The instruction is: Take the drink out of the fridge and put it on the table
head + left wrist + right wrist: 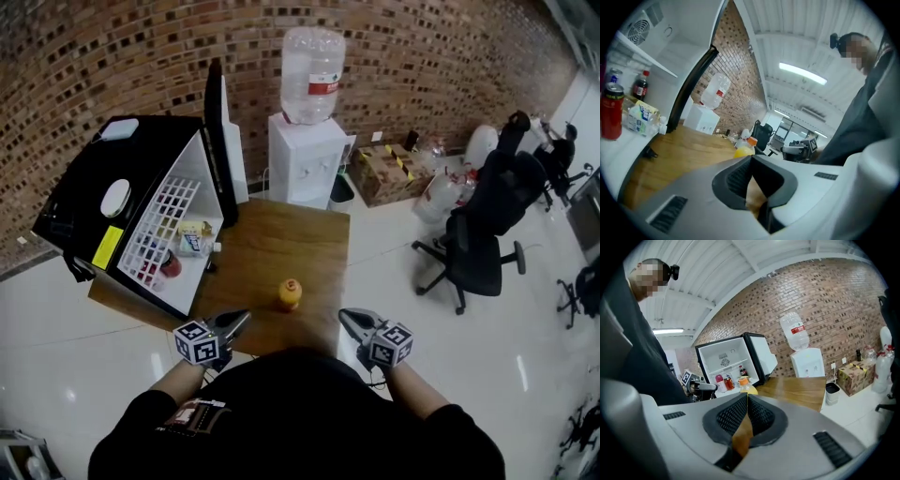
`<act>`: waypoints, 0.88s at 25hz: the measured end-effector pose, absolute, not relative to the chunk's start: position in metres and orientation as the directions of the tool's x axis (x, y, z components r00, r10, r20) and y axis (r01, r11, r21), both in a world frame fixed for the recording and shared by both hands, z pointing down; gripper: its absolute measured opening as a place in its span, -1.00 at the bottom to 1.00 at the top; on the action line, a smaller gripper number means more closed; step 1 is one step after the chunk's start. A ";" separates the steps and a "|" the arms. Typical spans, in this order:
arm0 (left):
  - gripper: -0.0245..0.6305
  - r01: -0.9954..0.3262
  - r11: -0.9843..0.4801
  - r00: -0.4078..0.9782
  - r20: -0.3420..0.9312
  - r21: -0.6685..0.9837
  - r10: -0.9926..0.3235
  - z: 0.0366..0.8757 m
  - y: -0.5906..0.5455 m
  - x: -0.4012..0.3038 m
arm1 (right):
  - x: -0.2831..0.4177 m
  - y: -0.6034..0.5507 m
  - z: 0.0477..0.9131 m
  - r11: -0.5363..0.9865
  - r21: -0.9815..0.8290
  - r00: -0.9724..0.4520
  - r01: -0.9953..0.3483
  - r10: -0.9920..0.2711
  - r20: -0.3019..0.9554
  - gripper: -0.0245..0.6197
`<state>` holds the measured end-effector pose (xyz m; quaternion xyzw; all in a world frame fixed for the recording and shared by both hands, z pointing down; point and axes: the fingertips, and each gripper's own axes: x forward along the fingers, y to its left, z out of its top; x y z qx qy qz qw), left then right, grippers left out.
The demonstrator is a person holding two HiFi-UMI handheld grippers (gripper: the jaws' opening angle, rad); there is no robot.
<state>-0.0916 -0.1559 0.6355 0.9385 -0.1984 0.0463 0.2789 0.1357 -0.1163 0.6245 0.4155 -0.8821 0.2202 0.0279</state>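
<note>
A brown wooden tabletop is standing in front of the person. At its left end a small black fridge with a white inside is standing open, and a red can is sitting inside it next to some other drinks. A white water dispenser with a clear bottle on top is standing behind the tabletop, against the brick wall. The left tongs and the right tongs are hovering over the near edge. Both are closed tip to tip and are holding nothing. The yellow-orange plastic drink bottle is standing upright on the tabletop, outside the fridge, between the two tongs and a little beyond them.
</note>
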 end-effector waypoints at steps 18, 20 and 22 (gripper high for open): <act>-0.93 -0.414 -0.856 0.905 0.238 0.310 -0.352 0.611 -0.148 -0.106 | 0.131 -0.123 0.592 0.549 -0.411 -0.654 -0.728 -0.735 0.179 -0.90; -0.93 -0.413 -0.857 0.905 0.243 0.309 -0.349 0.612 -0.148 -0.105 | 0.131 -0.122 0.592 0.551 -0.404 -0.655 -0.731 -0.733 0.185 -0.90; -0.93 -0.411 -0.859 0.905 0.251 0.304 -0.344 0.614 -0.147 -0.104 | 0.132 -0.121 0.592 0.551 -0.399 -0.654 -0.733 -0.733 0.189 -0.90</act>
